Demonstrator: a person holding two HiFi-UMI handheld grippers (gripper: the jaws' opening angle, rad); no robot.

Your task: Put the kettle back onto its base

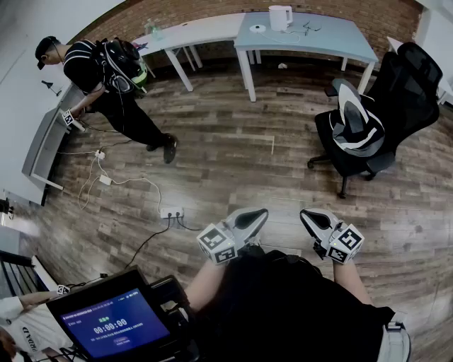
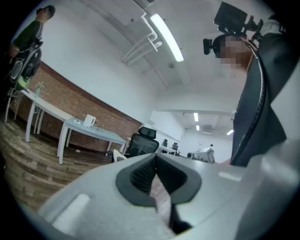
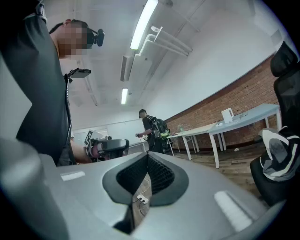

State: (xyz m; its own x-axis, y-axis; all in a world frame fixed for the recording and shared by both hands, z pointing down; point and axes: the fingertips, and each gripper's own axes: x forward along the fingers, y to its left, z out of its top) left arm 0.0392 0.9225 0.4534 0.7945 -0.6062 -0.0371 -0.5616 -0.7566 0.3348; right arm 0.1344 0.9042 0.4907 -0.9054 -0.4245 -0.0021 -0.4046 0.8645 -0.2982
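Observation:
The white kettle (image 1: 280, 17) stands far off on a blue-grey table (image 1: 333, 35) by the brick wall, with its round base (image 1: 257, 28) just left of it on the same table. The kettle also shows small in the left gripper view (image 2: 89, 121) and in the right gripper view (image 3: 227, 114). My left gripper (image 1: 260, 214) and right gripper (image 1: 306, 215) are held level close to my body, well short of the table. Both are shut with nothing between the jaws, as seen in the left gripper (image 2: 156, 157) view and the right gripper (image 3: 147, 155) view.
A black office chair (image 1: 375, 120) stands right of the path to the table. A person with a backpack (image 1: 113, 78) stands at the left by a white desk (image 1: 49, 138). A power strip (image 1: 170, 212) and cables lie on the wood floor. A monitor (image 1: 117, 325) sits at my lower left.

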